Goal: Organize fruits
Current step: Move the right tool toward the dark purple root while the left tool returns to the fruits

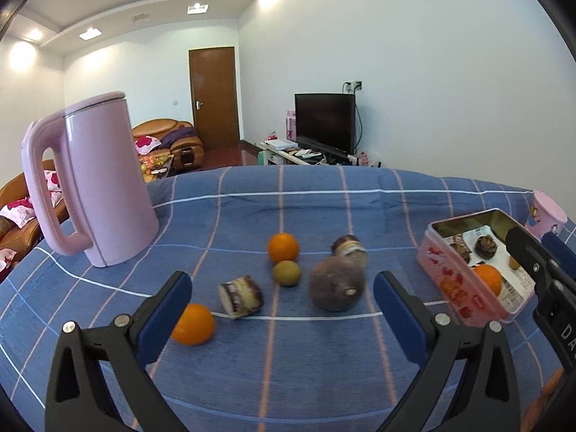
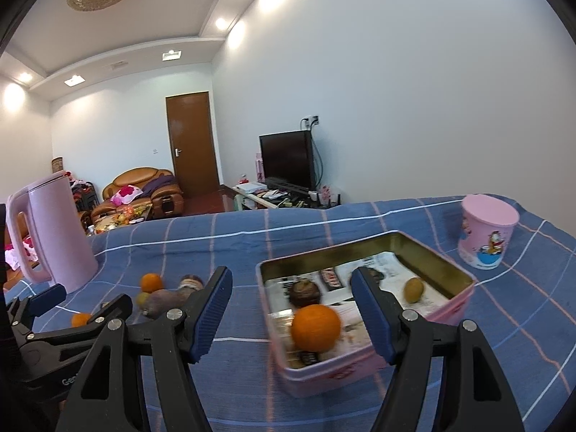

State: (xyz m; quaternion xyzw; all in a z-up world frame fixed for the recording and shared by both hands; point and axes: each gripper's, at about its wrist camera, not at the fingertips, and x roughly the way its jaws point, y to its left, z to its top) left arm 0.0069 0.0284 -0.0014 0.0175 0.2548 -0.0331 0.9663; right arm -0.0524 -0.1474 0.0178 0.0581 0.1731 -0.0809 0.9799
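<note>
On the blue checked cloth (image 1: pixel 288 360) lie two oranges (image 1: pixel 283 248) (image 1: pixel 192 324), a small green fruit (image 1: pixel 287 273), a round brown fruit (image 1: pixel 336 284) and two dark cut pieces (image 1: pixel 241 296) (image 1: pixel 348 246). My left gripper (image 1: pixel 282 288) hovers open in front of them and holds nothing. The pink tin (image 2: pixel 460 270) contains an orange (image 2: pixel 316 327), a dark fruit (image 2: pixel 304 292) and a green fruit (image 2: pixel 413 289). My right gripper (image 2: pixel 291 280) stands open over the tin's near side, its pads touching nothing. That tin (image 1: pixel 453 277) is also at the right of the left wrist view.
A tall pink kettle (image 1: pixel 97 187) stands at the cloth's back left. A pink cartoon cup (image 2: pixel 487 230) stands behind the tin to the right. The left gripper (image 2: pixel 86 309) shows at the left of the right wrist view. Beyond the table's far edge are a sofa, a door and a TV.
</note>
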